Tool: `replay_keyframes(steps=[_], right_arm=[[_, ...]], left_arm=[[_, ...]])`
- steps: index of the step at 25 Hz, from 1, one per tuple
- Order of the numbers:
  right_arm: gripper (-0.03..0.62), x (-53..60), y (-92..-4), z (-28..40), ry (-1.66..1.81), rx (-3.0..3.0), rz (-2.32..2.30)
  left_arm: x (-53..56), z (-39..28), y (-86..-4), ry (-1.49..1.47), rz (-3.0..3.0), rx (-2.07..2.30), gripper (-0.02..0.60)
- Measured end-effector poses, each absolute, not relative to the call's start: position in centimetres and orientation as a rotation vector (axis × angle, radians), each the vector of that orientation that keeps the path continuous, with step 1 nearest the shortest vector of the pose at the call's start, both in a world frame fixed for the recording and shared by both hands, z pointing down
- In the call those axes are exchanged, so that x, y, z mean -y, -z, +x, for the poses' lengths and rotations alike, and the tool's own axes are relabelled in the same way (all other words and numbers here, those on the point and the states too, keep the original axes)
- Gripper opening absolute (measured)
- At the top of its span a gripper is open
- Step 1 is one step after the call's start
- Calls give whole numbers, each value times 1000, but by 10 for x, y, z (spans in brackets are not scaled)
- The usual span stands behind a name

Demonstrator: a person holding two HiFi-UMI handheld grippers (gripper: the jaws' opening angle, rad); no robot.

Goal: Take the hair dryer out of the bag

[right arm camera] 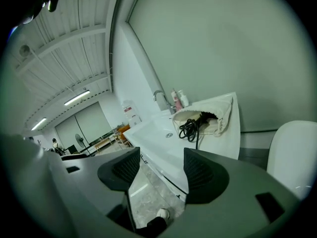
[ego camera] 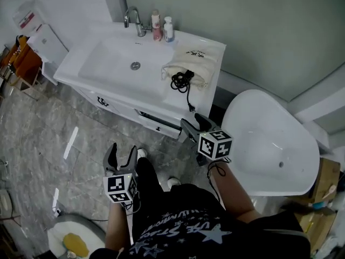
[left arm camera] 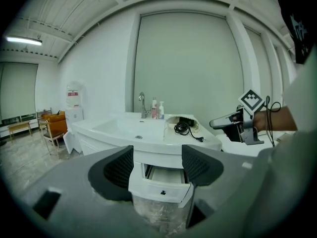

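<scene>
A cream drawstring bag (ego camera: 193, 62) lies on the right end of the white vanity top (ego camera: 213, 47), mouth toward me. A coiled black cord (ego camera: 181, 80) spills out of it and its plug (ego camera: 190, 108) hangs over the front edge. The hair dryer's dark body (right arm camera: 208, 116) shows just inside the bag's mouth in the right gripper view. My left gripper (ego camera: 122, 154) is held low in front of the vanity, open and empty. My right gripper (ego camera: 193, 124) is nearer the bag, below the counter's edge, also open with nothing between its pads.
The sink basin (ego camera: 116, 63) with a faucet (ego camera: 133, 20) and two bottles (ego camera: 161, 28) takes the vanity's left. A drawer (ego camera: 157, 122) stands slightly open. A white tub (ego camera: 269, 142) sits at the right, orange chairs (ego camera: 21, 58) at the far left.
</scene>
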State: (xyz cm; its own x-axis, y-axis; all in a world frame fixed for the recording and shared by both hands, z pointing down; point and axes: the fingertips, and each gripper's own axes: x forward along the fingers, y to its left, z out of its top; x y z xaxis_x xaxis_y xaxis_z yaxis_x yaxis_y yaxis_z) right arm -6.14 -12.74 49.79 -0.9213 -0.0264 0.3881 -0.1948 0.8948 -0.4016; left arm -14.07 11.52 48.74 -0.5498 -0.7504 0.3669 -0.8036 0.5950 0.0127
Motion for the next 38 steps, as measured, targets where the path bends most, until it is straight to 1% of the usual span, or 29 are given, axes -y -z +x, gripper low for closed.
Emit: replay_keyframes(steps=[4, 9, 13, 17, 24, 34, 36, 38], right_arm=[[260, 149, -497, -71, -649, 2682, 256], [261, 185, -493, -79, -656, 2670, 455], [260, 207, -495, -104, -660, 2649, 547], [248, 226, -497, -118, -751, 2598, 674], [244, 244, -498, -135, -812, 2535, 828], [239, 252, -518, -158, -892, 2427, 917], [239, 255, -520, -162, -904, 2410, 928], [239, 258, -522, -167, -921, 2395, 937]], left_arm=[[-83, -176, -489, -240, 1356, 2455, 308], [-15, -215, -493, -267, 1596, 2328, 308], [36, -254, -494, -277, 1723, 2240, 308], [89, -277, -494, -328, 1877, 2103, 308], [163, -290, -491, -409, 2137, 1927, 307], [235, -290, -519, -564, 2344, 1719, 290], [242, -289, -523, -588, 2363, 1685, 275], [246, -289, -530, -615, 2369, 1662, 235]])
